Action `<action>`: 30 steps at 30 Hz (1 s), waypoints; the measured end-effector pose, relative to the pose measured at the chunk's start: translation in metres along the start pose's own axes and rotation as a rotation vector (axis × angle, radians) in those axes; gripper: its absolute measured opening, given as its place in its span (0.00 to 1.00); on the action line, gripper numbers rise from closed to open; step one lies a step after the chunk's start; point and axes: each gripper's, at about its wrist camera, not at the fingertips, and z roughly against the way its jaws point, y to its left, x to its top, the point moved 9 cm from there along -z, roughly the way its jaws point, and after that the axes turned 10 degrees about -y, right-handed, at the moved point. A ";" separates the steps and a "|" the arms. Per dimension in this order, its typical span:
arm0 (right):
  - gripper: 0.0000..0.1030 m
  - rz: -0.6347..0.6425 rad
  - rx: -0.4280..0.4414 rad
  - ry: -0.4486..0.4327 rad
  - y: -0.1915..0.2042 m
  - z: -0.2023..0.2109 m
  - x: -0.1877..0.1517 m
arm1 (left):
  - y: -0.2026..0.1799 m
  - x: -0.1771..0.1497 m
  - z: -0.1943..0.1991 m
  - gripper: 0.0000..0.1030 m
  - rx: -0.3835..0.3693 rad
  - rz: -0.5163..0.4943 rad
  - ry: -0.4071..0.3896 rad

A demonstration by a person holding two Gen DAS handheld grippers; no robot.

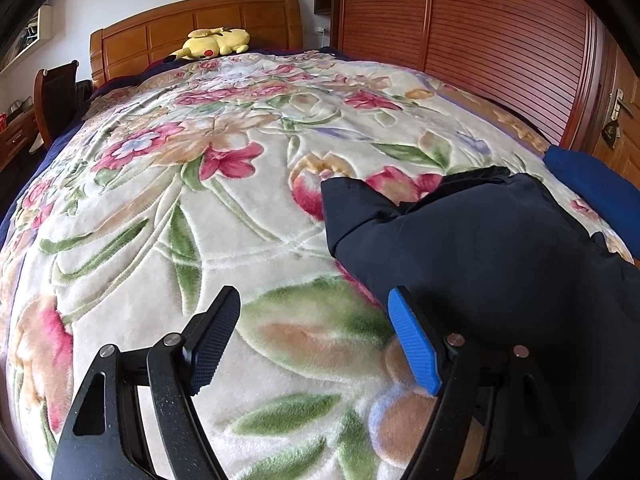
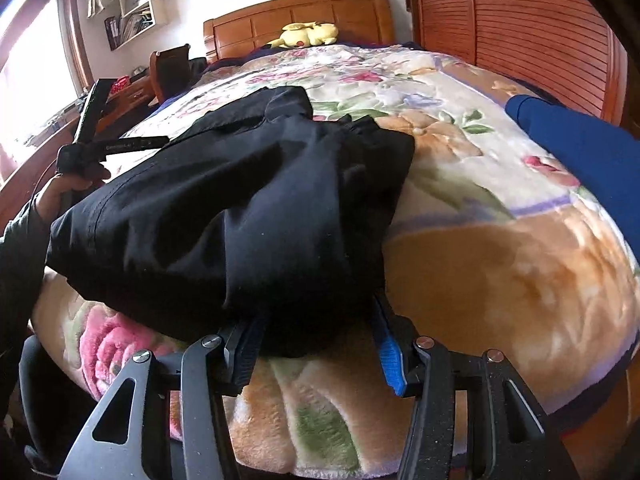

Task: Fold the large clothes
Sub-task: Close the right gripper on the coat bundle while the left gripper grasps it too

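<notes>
A dark navy garment point(image 1: 480, 248) lies bunched on the floral blanket point(image 1: 200, 200) at the near right of the bed. My left gripper point(image 1: 316, 296) hovers open just above the blanket, nothing between its fingers; its blue-padded finger point(image 1: 416, 340) stands at the garment's left edge. In the right wrist view the same garment point(image 2: 240, 200) fills the middle. My right gripper point(image 2: 318, 308) has its jaws around a gathered fold at the near hem, and the cloth drapes over and hides both fingertips.
A blue cloth point(image 2: 580, 148) lies at the bed's right edge. A yellow plush toy point(image 1: 216, 42) rests by the wooden headboard point(image 1: 192, 20). A slatted wardrobe point(image 1: 480, 40) stands on the right. A person's hand point(image 2: 60, 196) holds the other tool at left.
</notes>
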 end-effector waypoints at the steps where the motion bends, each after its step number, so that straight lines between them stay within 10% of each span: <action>1: 0.37 -0.002 0.021 0.002 0.001 -0.001 0.000 | -0.001 0.000 0.001 0.75 0.000 0.000 0.001; 6: 0.13 0.014 0.070 -0.030 0.001 0.004 0.004 | -0.002 0.002 0.002 0.75 0.003 -0.001 -0.006; 30: 0.10 0.105 -0.040 -0.081 -0.044 -0.024 0.030 | -0.013 0.024 -0.051 0.75 -0.047 0.054 0.032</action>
